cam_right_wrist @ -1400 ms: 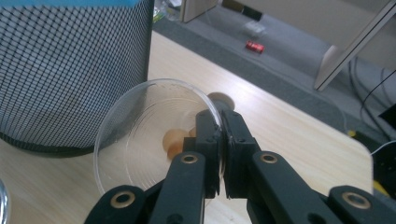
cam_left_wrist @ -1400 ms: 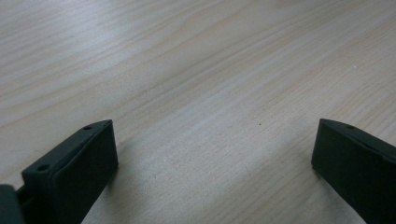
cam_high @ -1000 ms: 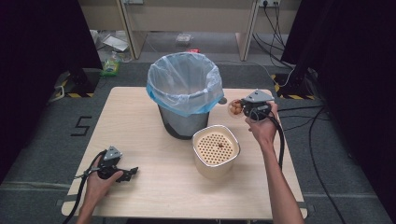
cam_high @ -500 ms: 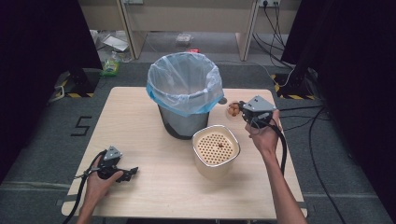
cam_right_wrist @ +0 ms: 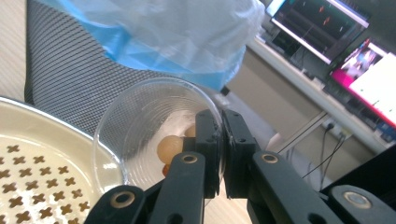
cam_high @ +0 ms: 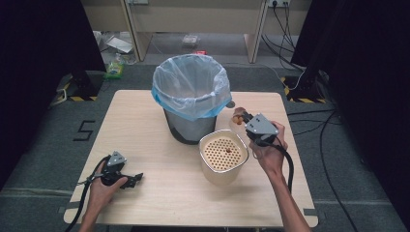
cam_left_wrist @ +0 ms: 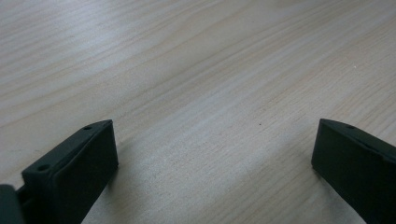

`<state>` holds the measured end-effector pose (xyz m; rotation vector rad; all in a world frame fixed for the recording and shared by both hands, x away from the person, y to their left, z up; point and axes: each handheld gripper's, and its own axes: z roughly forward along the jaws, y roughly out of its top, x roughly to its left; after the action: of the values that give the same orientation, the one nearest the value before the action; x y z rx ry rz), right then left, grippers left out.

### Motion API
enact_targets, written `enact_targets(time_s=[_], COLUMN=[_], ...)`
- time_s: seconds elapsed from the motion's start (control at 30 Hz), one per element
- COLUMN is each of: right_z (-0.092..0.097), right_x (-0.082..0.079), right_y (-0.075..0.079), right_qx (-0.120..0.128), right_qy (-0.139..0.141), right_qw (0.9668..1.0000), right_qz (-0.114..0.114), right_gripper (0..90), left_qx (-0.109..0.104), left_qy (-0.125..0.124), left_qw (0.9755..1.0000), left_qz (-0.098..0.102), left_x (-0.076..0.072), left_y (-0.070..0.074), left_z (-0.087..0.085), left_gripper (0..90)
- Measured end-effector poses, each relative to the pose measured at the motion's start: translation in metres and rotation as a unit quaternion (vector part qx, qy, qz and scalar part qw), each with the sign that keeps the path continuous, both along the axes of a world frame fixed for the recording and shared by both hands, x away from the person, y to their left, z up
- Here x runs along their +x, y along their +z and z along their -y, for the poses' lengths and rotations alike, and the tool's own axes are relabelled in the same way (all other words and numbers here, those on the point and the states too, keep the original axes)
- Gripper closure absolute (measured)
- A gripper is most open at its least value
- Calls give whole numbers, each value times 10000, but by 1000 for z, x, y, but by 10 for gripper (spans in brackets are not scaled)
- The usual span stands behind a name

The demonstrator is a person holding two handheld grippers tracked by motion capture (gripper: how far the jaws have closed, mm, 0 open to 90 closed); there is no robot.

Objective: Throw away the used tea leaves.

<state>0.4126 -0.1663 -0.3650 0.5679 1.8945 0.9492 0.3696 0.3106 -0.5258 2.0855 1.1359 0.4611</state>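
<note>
Holding a clear cup [cam_right_wrist: 159, 140] of small round bits by its rim, right tongs [cam_right_wrist: 222, 154] haven't dumped it yet; left tongs [cam_left_wrist: 210, 163] sit released on the tabletop [cam_high: 154, 111].

High view looks down on the table [cam_high: 159, 193]; gripper views sit close above it.

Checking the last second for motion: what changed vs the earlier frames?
The right gripper, shut on the clear cup of orange bits, moved down and inward toward the perforated container. The left gripper stayed open on the table; the lined bin didn't move.
</note>
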Motion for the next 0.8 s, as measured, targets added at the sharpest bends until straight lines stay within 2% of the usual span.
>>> enact_targets(time_s=[0.1,0.13,0.17,0.23,0.27,0.37,0.4,0.43,0.47,0.53,0.57,0.67,0.73,0.77,0.8], right_z=[-5,-9,-9,-12,-14,-19,-23,-25,-25,-28,-29,-29,-31,-32,-34], right_x=[-7,-13,-13,-19,-23,-32,-38,-40,-40,-47,-48,-52,-56,-59,-59], right_y=[-4,-7,-7,-10,-12,-18,-22,-24,-24,-28,-30,-33,-33,-32,-32], right_qx=[-188,-509,-509,-812,-1015,-1368,-1775,-1967,-1967,-2091,-2153,-2203,-2132,-2148,-2144], right_qy=[29,32,32,68,91,128,132,140,140,150,152,145,60,26,-13], right_qw=[9994,9970,9970,9926,9889,9789,9667,9605,9605,9525,9495,9436,9422,9393,9384], right_qz=[279,579,579,900,1084,1515,1836,1963,1963,2209,2276,2468,2586,2674,2708], right_gripper=[868,869,869,869,869,870,871,871,871,873,873,874,875,876,876], left_qx=[0,-1,7,11,8,7,7,6,4,7,4,4,7,6,7], left_qy=[0,0,-3,3,7,9,7,6,7,6,6,6,4,5,4], left_qw=[10000,10000,10000,10000,10000,10000,10000,10000,10000,10000,10000,10000,10000,10000,10000], left_qz=[1,1,4,20,16,16,13,12,13,11,12,11,9,9,9], left_x=[0,0,0,-1,-1,-1,0,0,0,0,0,0,0,0,0], left_y=[0,0,0,0,0,0,0,0,0,0,0,0,0,0,0], left_z=[0,0,0,0,0,0,0,0,0,0,0,0,0,0,0], left_gripper=[0,0,0,0,0,0,0,0,0,0,0,0,0,0,0])
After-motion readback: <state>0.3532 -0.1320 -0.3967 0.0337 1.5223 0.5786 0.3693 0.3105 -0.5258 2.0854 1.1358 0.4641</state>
